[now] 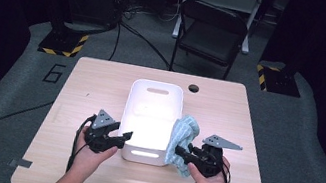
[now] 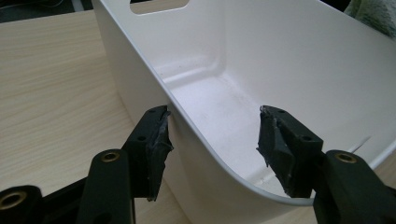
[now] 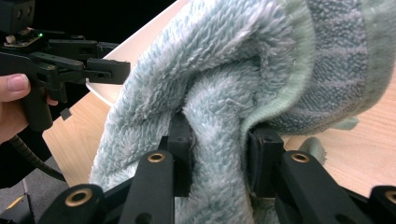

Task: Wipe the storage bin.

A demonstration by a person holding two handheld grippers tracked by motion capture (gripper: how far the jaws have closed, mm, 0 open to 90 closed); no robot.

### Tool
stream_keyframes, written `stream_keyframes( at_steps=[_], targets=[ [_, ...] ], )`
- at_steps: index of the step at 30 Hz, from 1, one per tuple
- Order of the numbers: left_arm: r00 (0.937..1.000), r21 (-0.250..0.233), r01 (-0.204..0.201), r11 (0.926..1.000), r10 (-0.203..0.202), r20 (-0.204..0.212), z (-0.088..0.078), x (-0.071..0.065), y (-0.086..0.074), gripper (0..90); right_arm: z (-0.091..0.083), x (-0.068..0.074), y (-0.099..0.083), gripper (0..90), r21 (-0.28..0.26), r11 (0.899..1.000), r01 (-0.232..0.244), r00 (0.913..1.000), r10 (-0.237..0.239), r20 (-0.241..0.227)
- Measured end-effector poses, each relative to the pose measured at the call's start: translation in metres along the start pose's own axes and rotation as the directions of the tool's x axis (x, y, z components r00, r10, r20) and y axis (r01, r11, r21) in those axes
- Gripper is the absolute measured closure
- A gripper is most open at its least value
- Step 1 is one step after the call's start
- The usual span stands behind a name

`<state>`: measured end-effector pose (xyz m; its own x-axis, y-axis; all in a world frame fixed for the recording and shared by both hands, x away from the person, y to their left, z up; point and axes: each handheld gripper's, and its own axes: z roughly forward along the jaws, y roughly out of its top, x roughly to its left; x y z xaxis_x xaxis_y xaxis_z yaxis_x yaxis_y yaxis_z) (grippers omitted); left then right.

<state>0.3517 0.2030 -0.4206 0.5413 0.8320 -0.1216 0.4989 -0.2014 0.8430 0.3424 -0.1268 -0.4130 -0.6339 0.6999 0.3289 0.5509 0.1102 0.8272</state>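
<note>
Your right gripper [image 3: 219,158] clenches a fluffy pale-green towel [image 1: 182,138] beside the white plastic bin [image 1: 157,90], your left gripper [image 2: 212,140] gapes astride its rim; dangling folds could snag outside.

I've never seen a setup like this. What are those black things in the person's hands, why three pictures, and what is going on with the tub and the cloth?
A person sits at a wooden table and holds a hand tool with two black jaws in each hand. The high view looks down from above. The other two pictures come from small cameras riding on the tools, looking along their jaws.

On the table stands a white tub, with nothing seen inside. The left gripper has its jaws open, one on each side of the tub's rim; the outer jaw looks close against the wall. The right gripper is clamped on a fold of a fluffy pale blue-green towel, lifted beside the tub's right wall.
</note>
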Motion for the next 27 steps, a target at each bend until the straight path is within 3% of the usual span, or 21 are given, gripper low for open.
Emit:
stream_keyframes(
  at_steps=[18, 27],
  targets=[
    [0.9997, -0.003, 0.010, 0.9999, -0.010, 0.021, 0.0010, 0.0042, -0.0002, 42.5, -0.0011, -0.0047, -0.0013, 69.2, 0.045, 0.998, -0.036, 0.9991, 0.037, -0.019],
    [0.9994, -0.012, 0.019, 0.9997, -0.019, 0.029, 0.0016, 0.0062, -0.0011, 41.7, -0.0014, -0.0059, -0.0004, 69.4, 0.087, 0.996, -0.019, 0.9998, 0.020, -0.008]
  ],
)
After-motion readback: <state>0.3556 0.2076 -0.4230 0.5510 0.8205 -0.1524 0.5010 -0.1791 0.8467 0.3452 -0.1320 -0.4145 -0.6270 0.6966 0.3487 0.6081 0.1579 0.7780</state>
